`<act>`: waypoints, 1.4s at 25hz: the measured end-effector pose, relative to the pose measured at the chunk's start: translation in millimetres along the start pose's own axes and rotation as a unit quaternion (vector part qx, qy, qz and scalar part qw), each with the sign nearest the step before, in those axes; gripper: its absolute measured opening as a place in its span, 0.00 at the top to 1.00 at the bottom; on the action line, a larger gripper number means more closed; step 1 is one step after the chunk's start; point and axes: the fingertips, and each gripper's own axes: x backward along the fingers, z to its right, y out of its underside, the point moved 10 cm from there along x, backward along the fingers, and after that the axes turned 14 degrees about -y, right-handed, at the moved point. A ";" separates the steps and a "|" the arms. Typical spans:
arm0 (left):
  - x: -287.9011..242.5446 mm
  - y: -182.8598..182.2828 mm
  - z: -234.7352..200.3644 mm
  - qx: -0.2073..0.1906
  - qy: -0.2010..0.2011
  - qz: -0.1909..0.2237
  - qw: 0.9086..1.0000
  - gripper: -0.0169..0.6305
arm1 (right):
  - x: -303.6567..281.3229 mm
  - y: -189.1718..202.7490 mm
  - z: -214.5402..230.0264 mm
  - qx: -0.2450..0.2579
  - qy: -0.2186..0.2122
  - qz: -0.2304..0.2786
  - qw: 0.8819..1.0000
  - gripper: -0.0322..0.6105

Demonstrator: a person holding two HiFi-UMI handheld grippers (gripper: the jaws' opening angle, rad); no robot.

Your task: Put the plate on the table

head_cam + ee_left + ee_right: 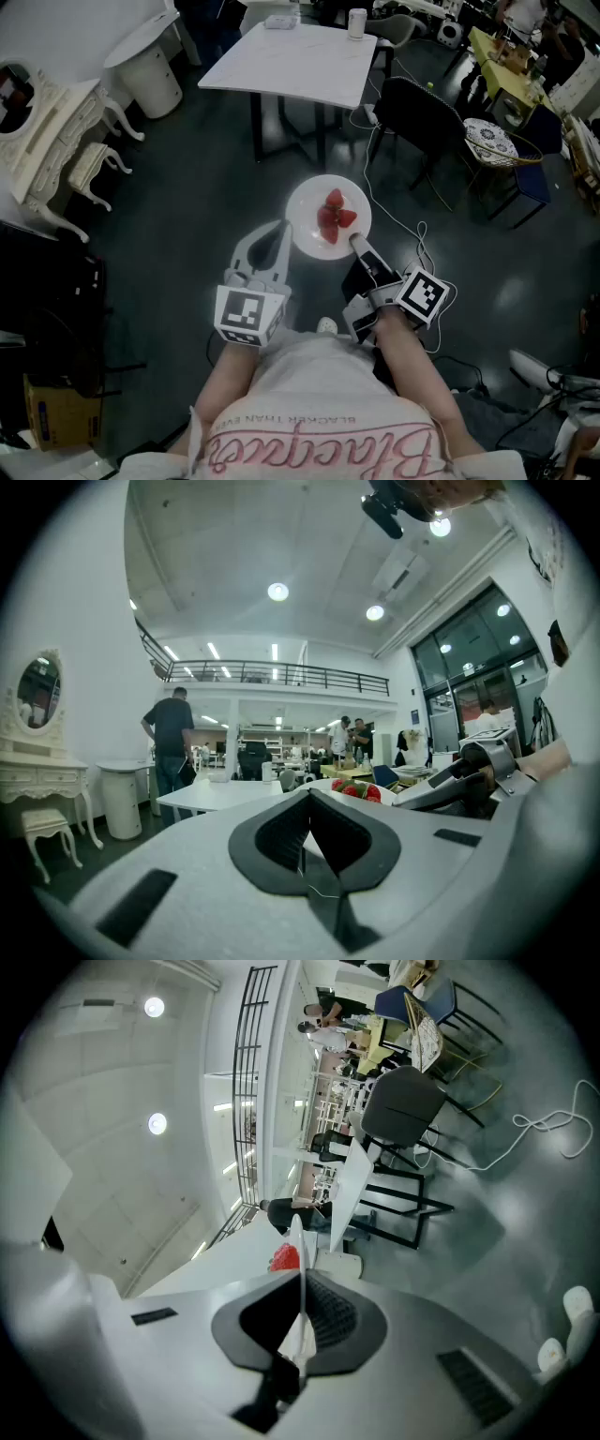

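Note:
A white plate (pixel 309 234) with red strawberries (pixel 335 217) is held in the air over the dark floor. My left gripper (pixel 281 246) is shut on its left rim and my right gripper (pixel 359 246) is shut on its near right rim. In the left gripper view the jaws meet on the rim, my left gripper (pixel 309 841) with the strawberries (pixel 356 790) beyond. In the right gripper view the plate (pixel 298 1241) shows edge-on in my right gripper (pixel 302 1312). The white table (pixel 291 61) stands farther ahead, apart from the plate.
A can (pixel 357 21) and a small flat object stand on the table's far side. A black chair (pixel 422 112) and a patterned stool (pixel 492 141) are at the right. A white cable (pixel 412 230) lies on the floor. A white dresser (pixel 47 141) is at the left.

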 end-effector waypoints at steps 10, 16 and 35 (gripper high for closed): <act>1.0 4.5 3.3 0.000 -0.014 0.010 1.000 0.97 | 0.9 -2.6 5.7 0.002 -0.007 -0.011 1.000 0.93; 5.4 4.9 6.3 0.002 -0.021 0.028 0.999 0.97 | 1.6 -5.8 9.0 -0.002 -0.024 -0.020 1.000 0.93; -87.6 12.5 16.1 0.007 -0.024 0.009 1.000 0.97 | -46.9 -72.3 53.1 -0.022 -0.032 -0.023 0.999 0.93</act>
